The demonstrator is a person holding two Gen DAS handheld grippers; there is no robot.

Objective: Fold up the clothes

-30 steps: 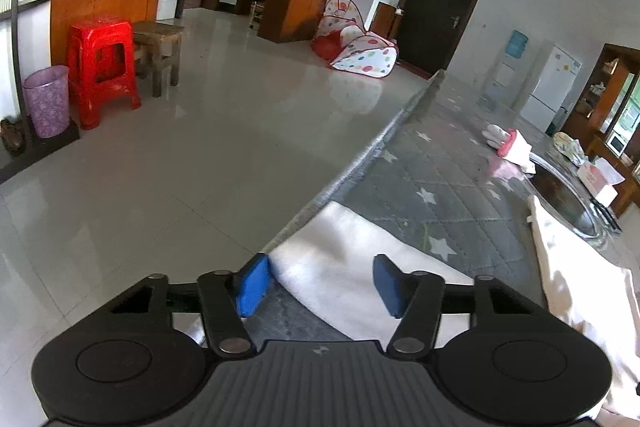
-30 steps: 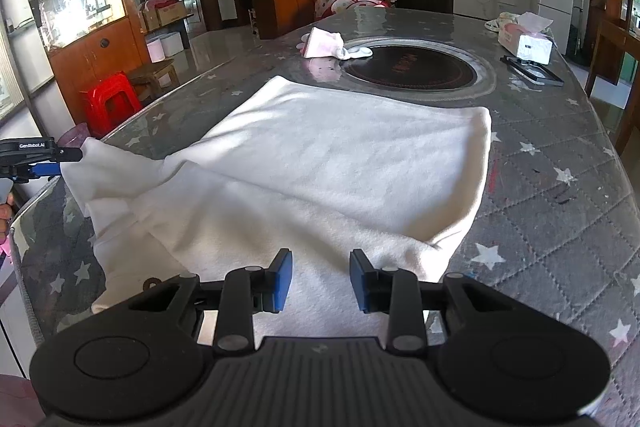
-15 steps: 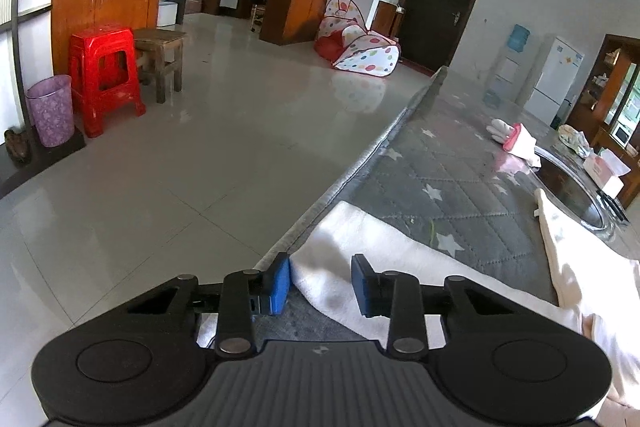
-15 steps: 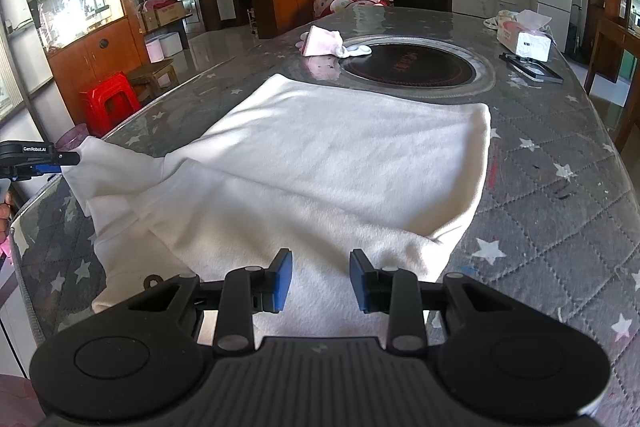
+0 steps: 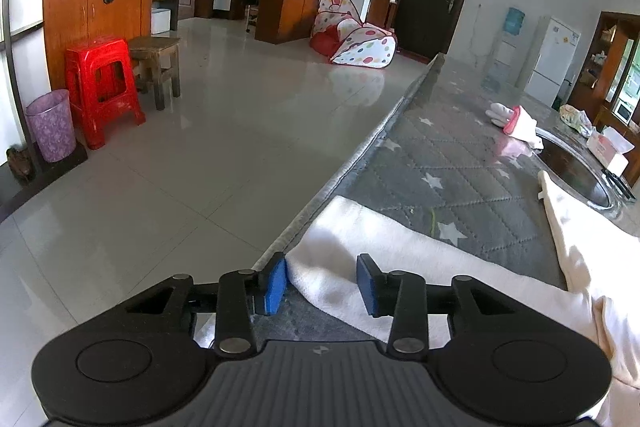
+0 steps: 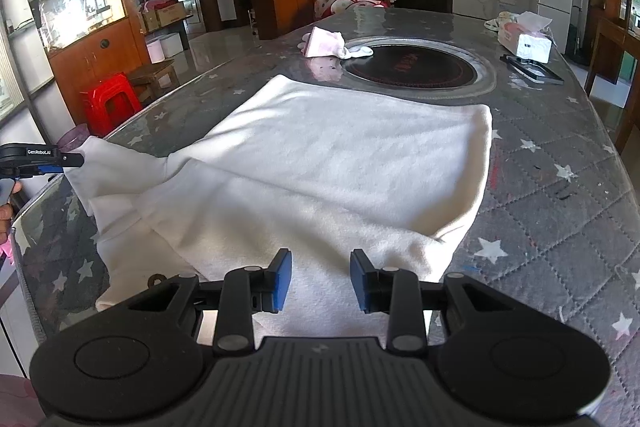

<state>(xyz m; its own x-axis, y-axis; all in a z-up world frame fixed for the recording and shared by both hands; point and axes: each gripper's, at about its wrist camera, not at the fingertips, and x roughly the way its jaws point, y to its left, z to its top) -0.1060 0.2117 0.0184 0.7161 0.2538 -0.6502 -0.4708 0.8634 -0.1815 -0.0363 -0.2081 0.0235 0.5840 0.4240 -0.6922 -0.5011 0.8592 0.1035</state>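
White garment (image 6: 328, 163) lies spread across our star-print table cover (image 6: 560, 211), its sleeve trailing off toward nine o'clock. Our left gripper (image 5: 322, 281) sits at that sleeve end by the table edge, jaws opening, cloth between the blue pads but not pinched. Our right gripper (image 6: 320, 279) hovers over the near hem, jaws partly open, gripping nothing. At twelve o'clock sits a round black hob (image 6: 408, 69)
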